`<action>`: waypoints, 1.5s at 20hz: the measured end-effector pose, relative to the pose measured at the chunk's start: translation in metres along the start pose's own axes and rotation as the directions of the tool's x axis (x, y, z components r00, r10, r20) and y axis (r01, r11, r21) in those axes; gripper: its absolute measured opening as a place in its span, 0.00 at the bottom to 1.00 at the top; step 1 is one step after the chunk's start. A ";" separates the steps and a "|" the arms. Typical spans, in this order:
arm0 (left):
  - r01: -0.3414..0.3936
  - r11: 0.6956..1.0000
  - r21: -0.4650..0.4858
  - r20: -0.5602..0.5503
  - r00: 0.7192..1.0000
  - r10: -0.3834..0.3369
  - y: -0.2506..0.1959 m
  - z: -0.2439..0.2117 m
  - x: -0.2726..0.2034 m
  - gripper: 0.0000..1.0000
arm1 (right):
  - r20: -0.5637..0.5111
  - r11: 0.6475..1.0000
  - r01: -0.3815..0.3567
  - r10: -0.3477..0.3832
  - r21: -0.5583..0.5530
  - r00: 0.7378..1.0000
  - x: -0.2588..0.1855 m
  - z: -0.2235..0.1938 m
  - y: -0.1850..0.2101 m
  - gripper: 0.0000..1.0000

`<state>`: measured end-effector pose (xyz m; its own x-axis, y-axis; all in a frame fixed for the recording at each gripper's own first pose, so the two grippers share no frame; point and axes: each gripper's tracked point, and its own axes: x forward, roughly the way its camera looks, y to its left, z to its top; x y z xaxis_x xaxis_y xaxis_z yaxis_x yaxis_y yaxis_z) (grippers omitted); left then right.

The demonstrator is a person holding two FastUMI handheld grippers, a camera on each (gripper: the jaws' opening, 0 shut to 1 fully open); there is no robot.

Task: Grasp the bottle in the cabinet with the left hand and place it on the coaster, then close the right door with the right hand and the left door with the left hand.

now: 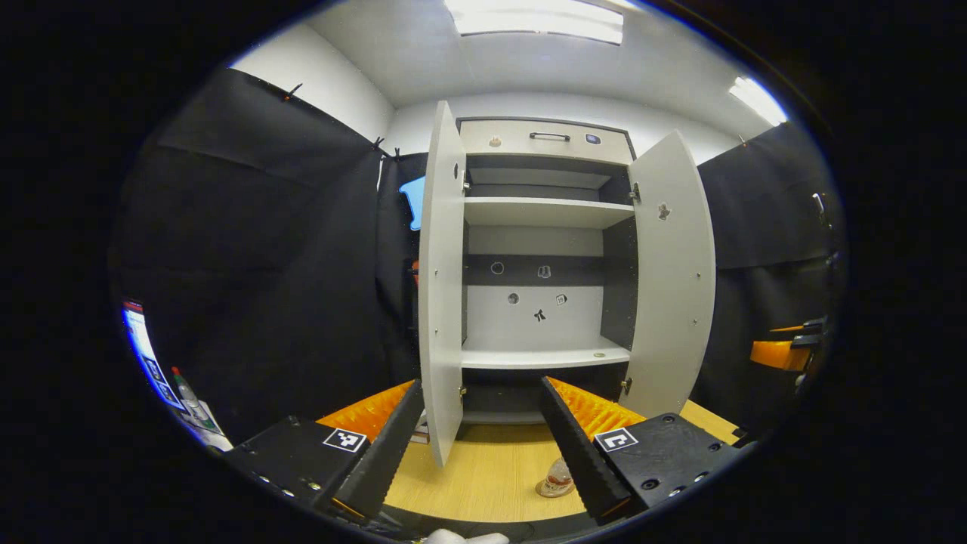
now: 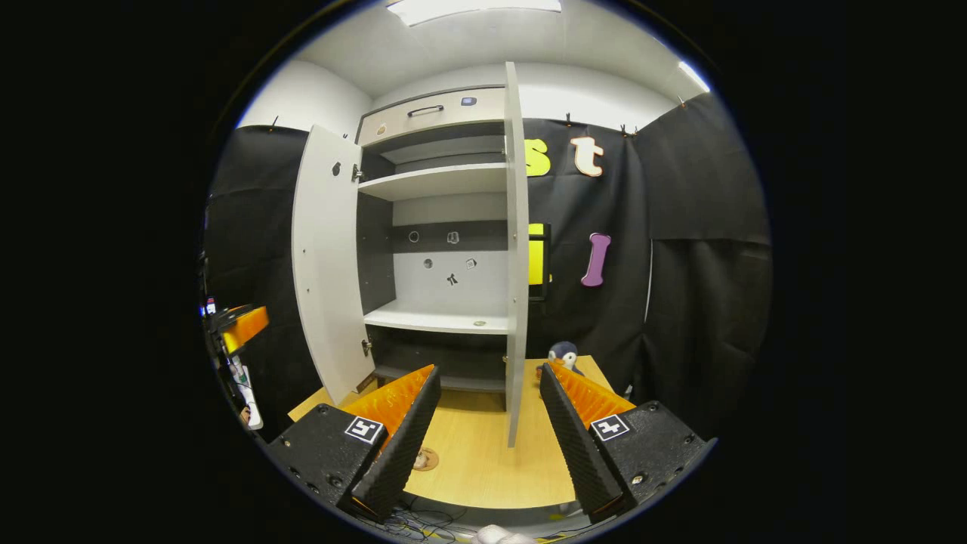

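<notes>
Black screwed gripper [image 1: 476, 446] housings, square markers

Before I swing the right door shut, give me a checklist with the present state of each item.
1. Bottle out of the cabinet: ok; no bottle stands on the shelves in sight.
2. Bottle on the coaster: cannot tell; a clear object stands on the table, partly behind a finger.
3. Right gripper free: ok; jaws open, nothing between them.
4. Right door ready to push: ok; it is open, edge-on straight ahead of the right gripper.
5. Left gripper free: ok; jaws open and empty.
6. Left door closed: not ok; it stands open.
</notes>
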<state>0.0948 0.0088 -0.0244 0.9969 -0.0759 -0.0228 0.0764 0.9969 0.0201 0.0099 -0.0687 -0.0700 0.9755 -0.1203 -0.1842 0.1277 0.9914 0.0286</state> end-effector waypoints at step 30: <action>0.024 0.996 -0.086 -0.052 0.998 -0.028 -0.057 0.000 0.042 0.94 | 0.074 0.988 0.106 -0.098 -0.114 0.992 0.205 0.106 -0.142 0.82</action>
<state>0.1321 -0.0514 -0.0266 0.9918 -0.1026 -0.0758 0.0977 0.9930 -0.0664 0.2113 -0.2398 -0.0073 0.9690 -0.2199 -0.1130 0.2087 0.9725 -0.1033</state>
